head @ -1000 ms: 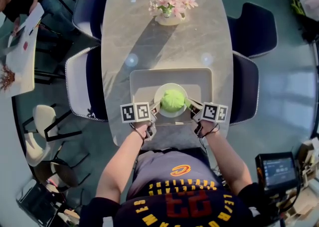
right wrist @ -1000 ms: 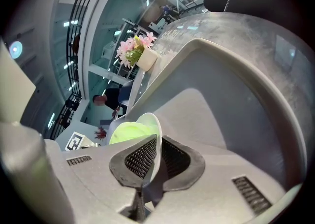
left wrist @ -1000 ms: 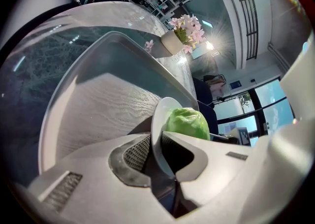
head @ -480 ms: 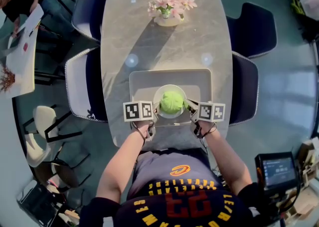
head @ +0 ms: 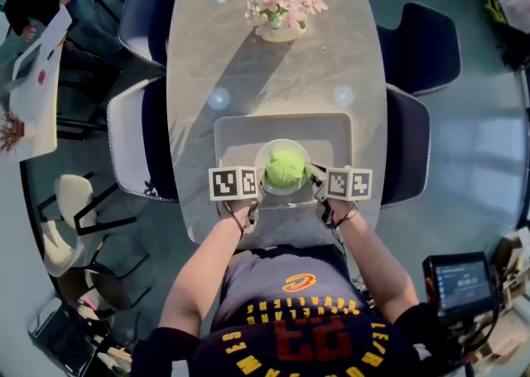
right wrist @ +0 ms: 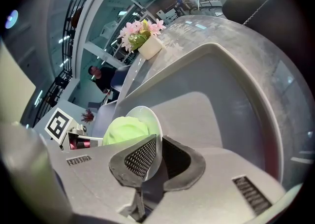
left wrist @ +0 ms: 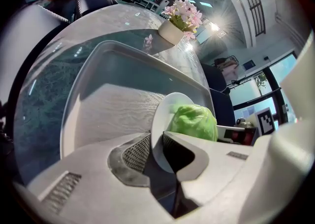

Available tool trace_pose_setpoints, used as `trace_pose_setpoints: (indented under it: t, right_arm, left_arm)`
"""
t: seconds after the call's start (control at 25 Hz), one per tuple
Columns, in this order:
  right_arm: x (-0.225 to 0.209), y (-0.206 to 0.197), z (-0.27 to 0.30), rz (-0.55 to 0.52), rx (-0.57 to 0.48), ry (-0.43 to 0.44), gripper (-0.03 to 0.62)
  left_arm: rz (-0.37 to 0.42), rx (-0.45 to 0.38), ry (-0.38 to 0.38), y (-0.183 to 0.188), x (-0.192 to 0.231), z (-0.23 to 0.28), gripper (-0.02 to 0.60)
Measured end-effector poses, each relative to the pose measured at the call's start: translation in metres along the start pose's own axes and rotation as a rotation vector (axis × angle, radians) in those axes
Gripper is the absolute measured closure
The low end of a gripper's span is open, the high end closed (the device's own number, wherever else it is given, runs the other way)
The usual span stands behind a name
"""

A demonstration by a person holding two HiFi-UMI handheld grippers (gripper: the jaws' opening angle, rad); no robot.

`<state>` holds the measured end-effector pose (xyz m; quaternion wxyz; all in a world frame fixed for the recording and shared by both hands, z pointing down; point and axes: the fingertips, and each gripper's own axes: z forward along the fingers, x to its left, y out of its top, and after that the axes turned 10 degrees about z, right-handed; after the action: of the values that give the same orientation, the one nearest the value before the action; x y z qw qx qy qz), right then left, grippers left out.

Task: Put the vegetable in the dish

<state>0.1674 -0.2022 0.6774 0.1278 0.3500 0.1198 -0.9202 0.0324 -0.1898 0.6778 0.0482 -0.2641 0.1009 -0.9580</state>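
Note:
A round green vegetable (head: 285, 167) sits in a small white dish (head: 263, 154) over the near part of a grey tray (head: 232, 131). My left gripper (head: 258, 191) is shut on the dish's left rim, and my right gripper (head: 315, 189) is shut on its right rim. In the left gripper view the dish (left wrist: 161, 119) edge is pinched between the jaws of my left gripper (left wrist: 156, 151), with the vegetable (left wrist: 194, 122) just beyond. In the right gripper view the right gripper (right wrist: 157, 156) clamps the dish (right wrist: 152, 119) beside the vegetable (right wrist: 125, 132). Whether the dish touches the tray I cannot tell.
The tray (left wrist: 98, 85) lies on an oval marble table (head: 248, 69). A pot of pink flowers (head: 281, 4) stands at the far end. Dark chairs (head: 418, 48) flank both sides of the table. A person sits far left at another table (head: 37, 69).
Both grippers have drawn slightly inward and away from me, and the dish with the vegetable has shifted a little farther onto the tray.

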Motion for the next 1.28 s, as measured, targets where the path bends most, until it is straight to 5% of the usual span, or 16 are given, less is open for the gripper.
trace_pose_setpoints:
  t: [0.28, 1.28]
  right_arm:
    - [0.0, -0.001, -0.003, 0.017, -0.041, -0.031, 0.569]
    - [-0.01, 0.019, -0.017, 0.033, -0.106, -0.024, 0.563]
  left_arm:
    - [-0.003, -0.005, 0.045, -0.001, 0.002, -0.001, 0.515]
    - [-0.06, -0.073, 0.015, 0.002, 0.014, -0.004, 0.515]
